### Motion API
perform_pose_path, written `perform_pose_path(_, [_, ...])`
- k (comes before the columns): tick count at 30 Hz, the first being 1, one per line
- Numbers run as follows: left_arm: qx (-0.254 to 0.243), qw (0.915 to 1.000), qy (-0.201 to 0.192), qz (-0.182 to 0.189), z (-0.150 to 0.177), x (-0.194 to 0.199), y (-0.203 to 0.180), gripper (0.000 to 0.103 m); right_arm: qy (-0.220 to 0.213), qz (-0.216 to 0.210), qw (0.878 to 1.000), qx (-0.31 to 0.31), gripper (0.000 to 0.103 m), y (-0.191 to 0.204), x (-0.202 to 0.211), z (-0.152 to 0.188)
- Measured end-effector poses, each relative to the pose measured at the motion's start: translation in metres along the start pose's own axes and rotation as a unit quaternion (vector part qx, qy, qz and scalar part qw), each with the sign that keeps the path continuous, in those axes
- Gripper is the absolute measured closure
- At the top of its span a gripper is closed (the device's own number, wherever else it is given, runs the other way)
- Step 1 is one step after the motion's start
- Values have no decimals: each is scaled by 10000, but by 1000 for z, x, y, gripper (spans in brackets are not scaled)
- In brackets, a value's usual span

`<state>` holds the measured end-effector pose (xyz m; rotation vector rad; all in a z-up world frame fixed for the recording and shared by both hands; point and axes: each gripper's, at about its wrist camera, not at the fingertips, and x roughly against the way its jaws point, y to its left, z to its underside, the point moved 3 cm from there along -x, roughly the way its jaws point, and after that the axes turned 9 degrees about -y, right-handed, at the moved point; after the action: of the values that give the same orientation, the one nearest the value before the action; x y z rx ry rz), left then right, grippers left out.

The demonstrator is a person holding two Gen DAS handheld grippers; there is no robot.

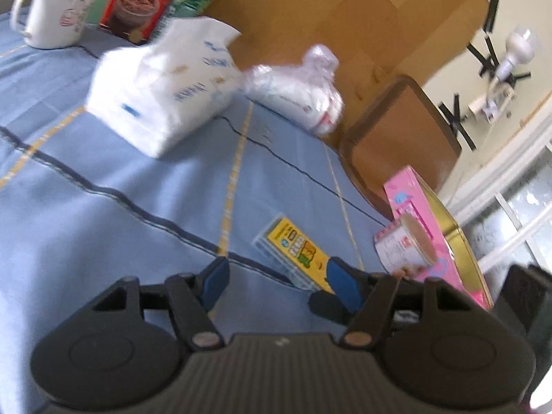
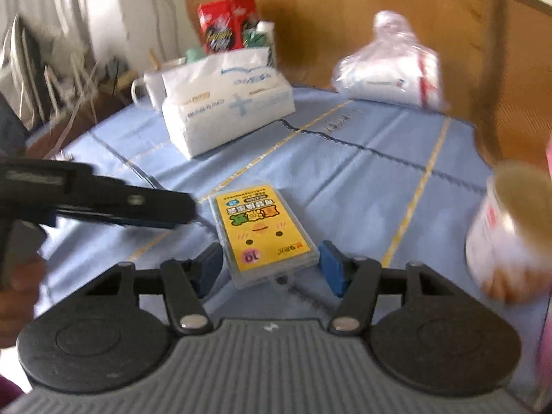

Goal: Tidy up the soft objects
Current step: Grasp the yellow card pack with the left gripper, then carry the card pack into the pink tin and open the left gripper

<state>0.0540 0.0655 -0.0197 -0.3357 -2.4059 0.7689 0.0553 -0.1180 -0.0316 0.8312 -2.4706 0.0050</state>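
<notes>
My right gripper [image 2: 272, 264] sits low over the near edge of the table [image 2: 345, 179], its blue pads spread on either side of the yellow tissue pack [image 2: 264, 229]. The pack's near end lies between the jaws, and I can't see either pad pressing on it: the right pad stands just clear, while the left is too blurred to judge. The pack lies flat on the blue cloth, its long axis running away from me, nearly in line with my fingers, so the jaws span its short width. I judge this is the side to close across.

My left gripper [image 1: 276, 283] is spread and empty, just beside the same pack [image 1: 293, 252], coming in from the left. The right one is the nearer and better lined up.

Farther in, toward the middle of the table, stands the large white tissue pack [image 2: 227, 110]. Beyond it, at the far edge, lies the clear plastic bag of white goods [image 2: 390, 69]. Both are well apart from either claw.
</notes>
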Motion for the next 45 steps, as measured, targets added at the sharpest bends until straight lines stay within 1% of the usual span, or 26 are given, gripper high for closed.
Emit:
perform_pose_path(2, [37, 9998, 133, 115, 2, -6, -5, 41, -177, 43, 9995, -256, 41, 3, 10, 8])
perform_pose_path(3, [43, 9997, 172, 148, 3, -8, -8, 46, -253, 15, 9988, -411, 41, 4, 14, 13])
perform_pose_path(4, [75, 9994, 271, 206, 4, -12, -11, 54, -329, -19, 9982, -510, 41, 6, 17, 16])
perform_pose_path(5, [145, 9989, 367, 265, 6, -15, -12, 57, -394, -45, 9975, -579, 42, 8, 20, 19])
perform_pose_path(7, [208, 9981, 481, 331, 9, -20, -14, 73, -515, 11, 9971, -566, 43, 13, 25, 23])
perform_pose_path(10, [268, 9970, 545, 484, 10, -24, -20, 74, -646, 201, 9968, -425, 43, 16, 32, 24])
perform_pose_path(12, [191, 9964, 576, 600, 6, -26, -32, 74, -808, 280, 9952, -466, 43, 12, 40, 22])
perform_pose_path(15, [-95, 9953, 607, 751, -1, -31, -60, 74, -1127, 478, 9911, -515, 43, 3, 57, 20])
perform_pose_path(18, [-445, 9916, 652, 1028, -8, -41, -100, 74, -1519, 792, 9839, -513, 43, -9, 80, 14])
perform_pose_path(22, [-906, 9808, 816, 1522, -12, -69, -170, 74, -2040, 1381, 9683, -419, 43, -37, 118, 5])
perform_pose_path(25, [-1330, 9706, 926, 1782, -2, -97, -224, 74, -2298, 1876, 9538, -470, 43, -67, 145, 3])
perform_pose_path(27, [-1510, 9650, 1010, 1890, 8, -115, -253, 74, -2393, 2173, 9444, -597, 43, -91, 161, 3])
perform_pose_path(29, [-1688, 9599, 1093, 1954, 17, -135, -282, 73, -2450, 2422, 9362, -688, 43, -114, 173, 5])
perform_pose_path(31, [-1936, 9557, 1107, 1923, 24, -154, -308, 72, -2486, 2655, 9282, -781, 43, -138, 181, 5])
perform_pose_path(32, [-2106, 9547, 1035, 1830, 26, -164, -319, 69, -2489, 2814, 9234, -792, 43, -150, 181, 4])
perform_pose_path(33, [-2299, 9542, 918, 1683, 28, -172, -328, 61, -2464, 3020, 9179, -748, 42, -162, 178, 1])
perform_pose_path(34, [-2432, 9556, 780, 1471, 29, -182, -334, 60, -2406, 3192, 9138, -717, 42, -174, 172, -3])
perform_pose_path(35, [-2448, 9576, 747, 1322, 29, -188, -335, 60, -2305, 3350, 9108, -713, 40, -188, 165, -8])
perform_pose_path(37, [-2227, 9638, 850, 1197, 25, -195, -327, 60, -2009, 3567, 9085, -832, 40, -212, 151, -12])
perform_pose_path(38, [-2088, 9661, 894, 1229, 23, -193, -320, 60, -2013, 3556, 9079, -936, 40, -216, 150, -13])
perform_pose_path(39, [-2049, 9666, 889, 1260, 21, -188, -312, 60, -2117, 3449, 9084, -1049, 40, -218, 153, -11])
perform_pose_path(40, [-2081, 9668, 846, 1222, 20, -183, -306, 60, -2226, 3360, 9085, -1103, 40, -216, 158, -7])
perform_pose_path(42, [-2150, 9671, 763, 1129, 18, -173, -294, 59, -2324, 3373, 9051, -1138, 40, -209, 165, 2])
perform_pose_path(45, [-2197, 9654, 763, 1176, 18, -155, -278, 59, -2499, 3356, 8983, -1341, 40, -200, 177, 13])
